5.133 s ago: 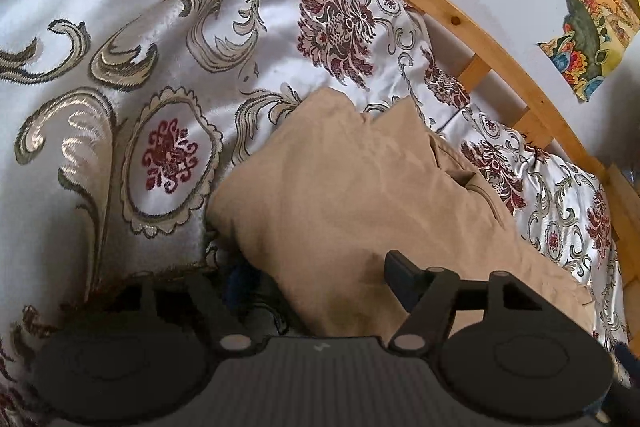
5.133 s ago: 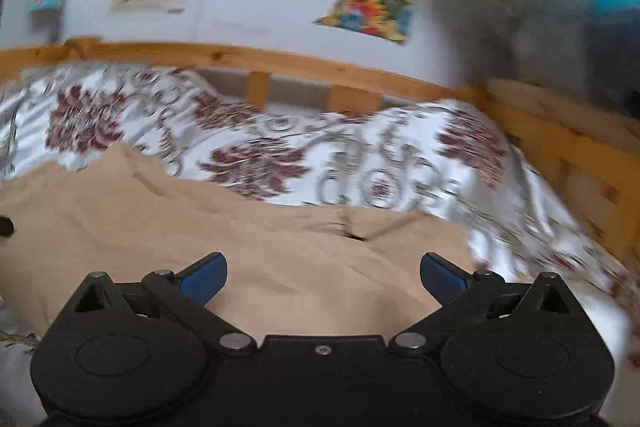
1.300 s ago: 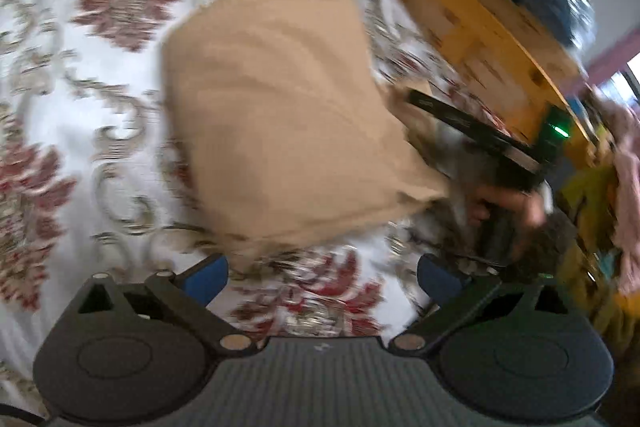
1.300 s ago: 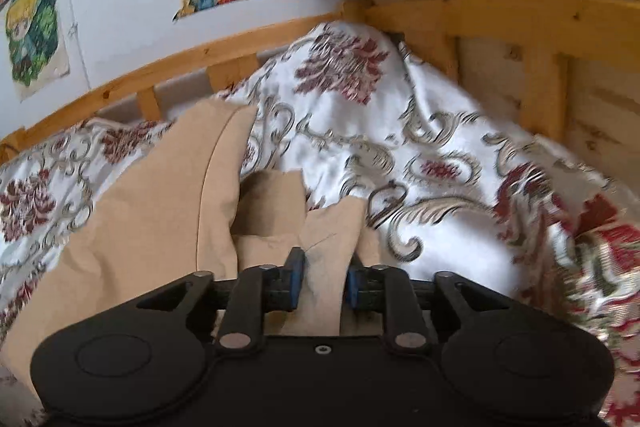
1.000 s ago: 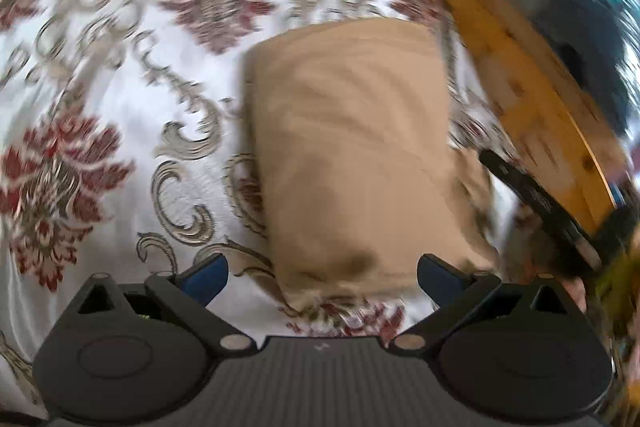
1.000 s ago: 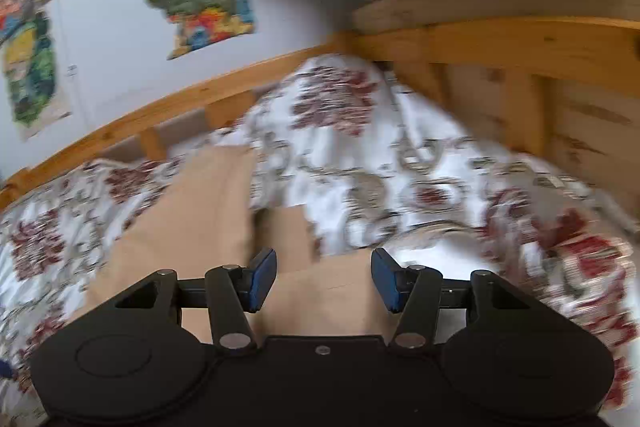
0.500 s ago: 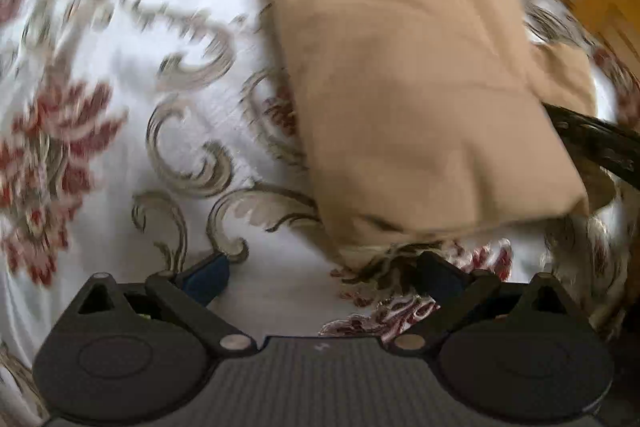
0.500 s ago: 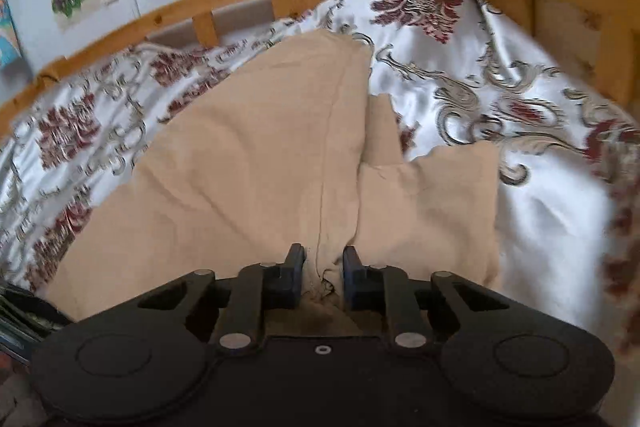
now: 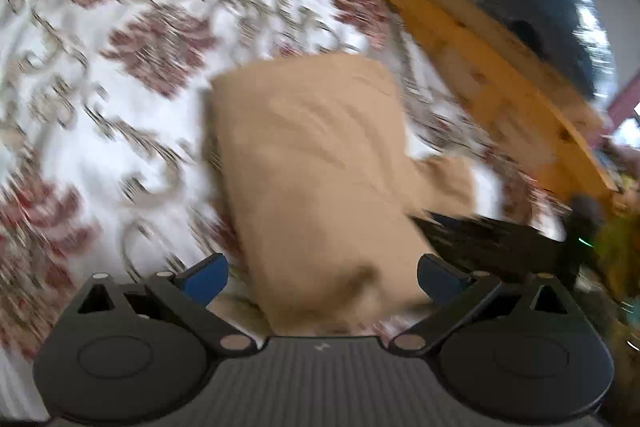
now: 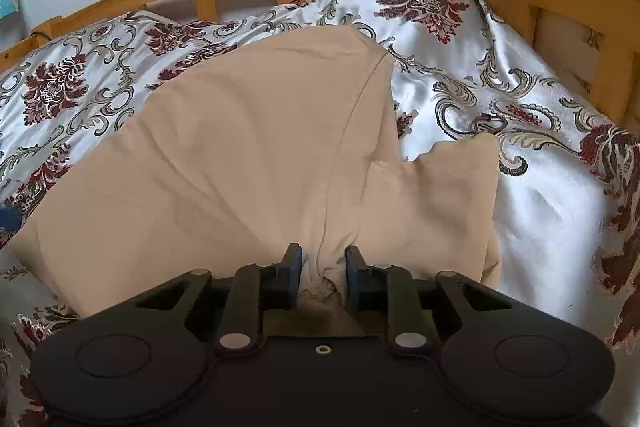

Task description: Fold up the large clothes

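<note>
Left wrist view, blurred: my left gripper (image 9: 322, 277) is spread wide and grasps nothing. Its blue pads (image 9: 204, 277) flank the near end of a tan garment (image 9: 320, 167), folded into a long panel on the bed's floral bedspread (image 9: 120, 87). My right gripper (image 9: 492, 235) shows as a dark shape at the panel's right edge. The wooden bed frame (image 9: 480, 39) runs behind.

Right wrist view, sharp: my right gripper (image 10: 322, 273) has a bunched tuck of the tan garment (image 10: 224, 155) between its jaws, which are opening slightly. A smaller flap (image 10: 448, 187) sticks out to the right.

I judge a fold is midway. Next, I should bring that flap over the main panel, then take the near end with my left gripper.
</note>
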The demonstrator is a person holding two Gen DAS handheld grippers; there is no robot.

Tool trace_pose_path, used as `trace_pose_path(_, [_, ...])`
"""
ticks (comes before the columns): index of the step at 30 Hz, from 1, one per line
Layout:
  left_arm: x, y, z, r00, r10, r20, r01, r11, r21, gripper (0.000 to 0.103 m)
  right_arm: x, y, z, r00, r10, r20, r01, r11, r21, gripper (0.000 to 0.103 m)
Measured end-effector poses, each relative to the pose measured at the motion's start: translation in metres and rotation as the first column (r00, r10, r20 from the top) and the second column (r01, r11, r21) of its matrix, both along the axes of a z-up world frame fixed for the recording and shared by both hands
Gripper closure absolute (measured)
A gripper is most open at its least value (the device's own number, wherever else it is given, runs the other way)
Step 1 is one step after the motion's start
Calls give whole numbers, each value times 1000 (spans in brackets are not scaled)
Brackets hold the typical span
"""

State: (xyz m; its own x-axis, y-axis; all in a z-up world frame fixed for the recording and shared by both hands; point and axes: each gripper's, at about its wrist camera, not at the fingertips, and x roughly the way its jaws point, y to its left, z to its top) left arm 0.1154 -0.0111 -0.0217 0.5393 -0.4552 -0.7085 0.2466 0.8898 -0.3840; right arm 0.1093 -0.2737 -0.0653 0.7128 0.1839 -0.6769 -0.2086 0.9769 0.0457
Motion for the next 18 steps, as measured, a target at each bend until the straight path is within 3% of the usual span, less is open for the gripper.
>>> trace_pose_path(2, [16, -1, -7, 999, 36, 25, -37, 998, 59, 1, -3, -3, 12, 999, -2, 50, 1, 1000, 9, 67])
trace_pose_path(4, [27, -1, -17, 999, 22, 41, -26, 996, 88, 1, -11, -6, 32, 983, 18, 183, -21, 1000, 14, 40])
trace_pose_path(5, [31, 0, -22, 999, 8, 43, -11, 997, 77, 0, -14, -6, 42, 964, 26, 263, -29, 1000, 5, 22])
trace_pose_path(6, [32, 1, -25, 999, 1, 46, -4, 998, 58, 0, -15, -6, 50, 947, 36, 319, -38, 999, -1, 16])
trace_pose_path(8, [30, 2, -29, 999, -5, 48, 3, 999, 41, 0, -1, -2, 64, 926, 67, 370, -59, 998, -32, 17])
trace_pose_path(12, [31, 1, -38, 1000, -16, 20, 16, 999, 29, 0, 57, 10, 70, 940, 78, 332, -74, 997, -24, 15])
trace_pose_path(14, [32, -1, -44, 1000, 3, 2, -3, 1000, 28, 0, 95, 18, 59, 966, 75, 248, -71, 997, -26, 15])
trace_pose_path(16, [29, -1, -46, 1000, 17, 12, -17, 999, 30, 0, 133, 24, 35, 993, 79, 86, -74, 996, -58, 15])
trace_pose_path(18, [23, -3, -47, 999, 31, 31, -32, 999, 41, 0, 148, 23, 16, 998, 57, 33, -54, 995, -87, 9])
